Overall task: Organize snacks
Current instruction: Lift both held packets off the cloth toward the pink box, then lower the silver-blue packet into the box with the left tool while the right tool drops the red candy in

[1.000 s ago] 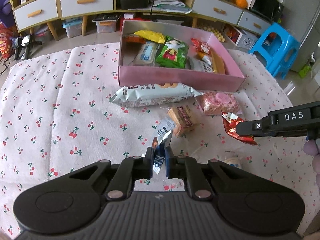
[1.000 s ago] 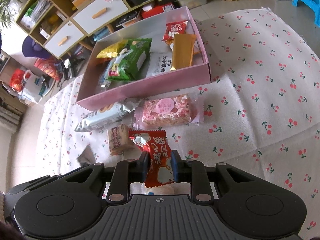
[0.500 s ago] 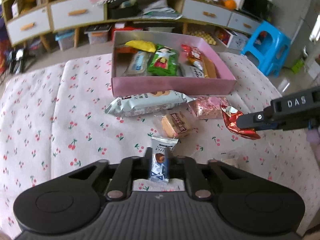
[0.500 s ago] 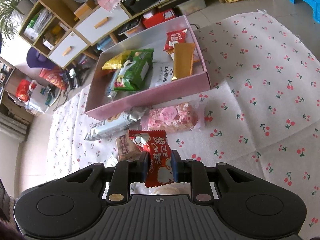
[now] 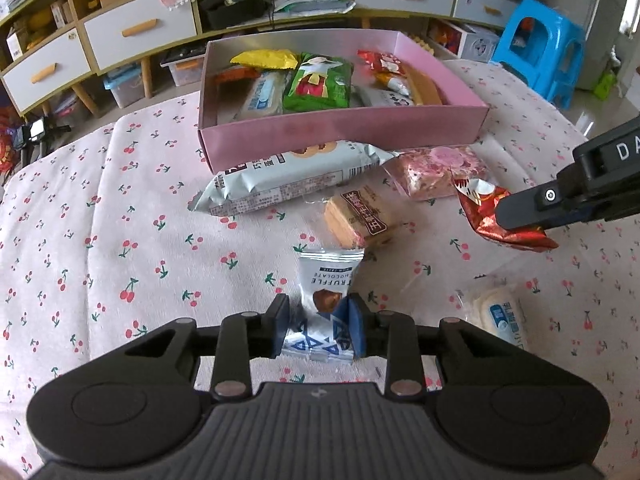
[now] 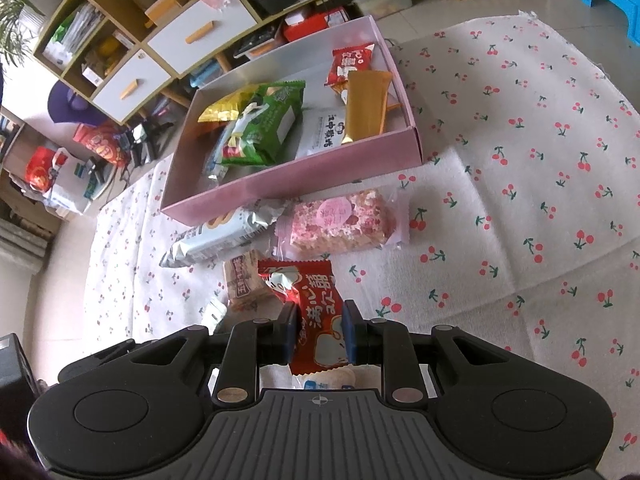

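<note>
A small white-and-blue truffle chocolate packet [image 5: 326,276] lies flat on the cherry-print cloth between the jaws of my left gripper [image 5: 316,312]. Those jaws are opening; the left pad stands clear of the packet and the right pad sits at its edge. My right gripper [image 6: 319,320] is shut on a red snack packet [image 6: 312,292], held above the cloth; it also shows in the left wrist view as the right gripper [image 5: 520,216] with the red packet [image 5: 480,208]. The pink box [image 5: 344,132] beyond holds several snacks.
Loose on the cloth in front of the box: a long pale biscuit pack [image 5: 292,184], a pink nougat bar [image 5: 436,168], a brown wafer pack [image 5: 360,216] and a white bun packet [image 5: 496,312]. A blue stool [image 5: 540,48] and low drawers stand behind.
The left gripper sank toward the cloth and rolled; its jaws parted and the truffle packet, earlier pinched on edge, now lies flat. The right gripper kept still with the red packet.
</note>
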A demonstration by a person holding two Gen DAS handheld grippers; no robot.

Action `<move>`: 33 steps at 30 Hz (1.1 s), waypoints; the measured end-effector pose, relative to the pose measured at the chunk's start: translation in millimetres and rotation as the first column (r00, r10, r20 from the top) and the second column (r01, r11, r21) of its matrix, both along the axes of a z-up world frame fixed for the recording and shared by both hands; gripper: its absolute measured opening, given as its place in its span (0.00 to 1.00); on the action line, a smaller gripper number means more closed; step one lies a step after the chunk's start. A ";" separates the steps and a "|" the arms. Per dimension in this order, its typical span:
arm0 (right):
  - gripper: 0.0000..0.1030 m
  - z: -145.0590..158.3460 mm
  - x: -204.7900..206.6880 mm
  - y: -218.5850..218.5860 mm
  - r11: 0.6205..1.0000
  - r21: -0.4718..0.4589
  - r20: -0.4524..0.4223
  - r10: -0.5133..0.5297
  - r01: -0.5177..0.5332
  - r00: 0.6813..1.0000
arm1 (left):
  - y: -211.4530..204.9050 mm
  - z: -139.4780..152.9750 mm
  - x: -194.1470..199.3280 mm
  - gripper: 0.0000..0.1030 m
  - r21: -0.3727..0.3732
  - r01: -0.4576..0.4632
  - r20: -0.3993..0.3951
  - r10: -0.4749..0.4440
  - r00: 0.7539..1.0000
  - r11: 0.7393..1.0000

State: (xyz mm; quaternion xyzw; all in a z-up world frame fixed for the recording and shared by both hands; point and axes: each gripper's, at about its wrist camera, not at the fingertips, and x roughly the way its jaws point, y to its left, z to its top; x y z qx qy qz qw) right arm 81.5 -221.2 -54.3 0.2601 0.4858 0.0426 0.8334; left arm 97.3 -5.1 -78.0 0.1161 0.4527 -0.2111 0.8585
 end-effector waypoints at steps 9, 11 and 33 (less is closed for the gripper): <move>0.22 2.9 -1.5 -0.6 1.000 0.006 0.009 -0.002 0.002 1.000 | -1.9 9.0 -1.6 0.20 -0.024 -0.010 -0.017 0.010 1.000 1.000; 0.22 4.9 -1.8 -1.7 1.000 0.011 0.014 -0.004 0.004 1.000 | -2.7 13.3 -2.6 0.20 -0.035 -0.007 -0.013 0.006 1.000 0.999; 0.22 27.6 30.0 -40.7 0.970 0.186 0.121 -0.184 0.160 0.976 | -8.6 67.8 51.0 0.20 -0.192 -0.156 0.102 0.178 0.979 0.969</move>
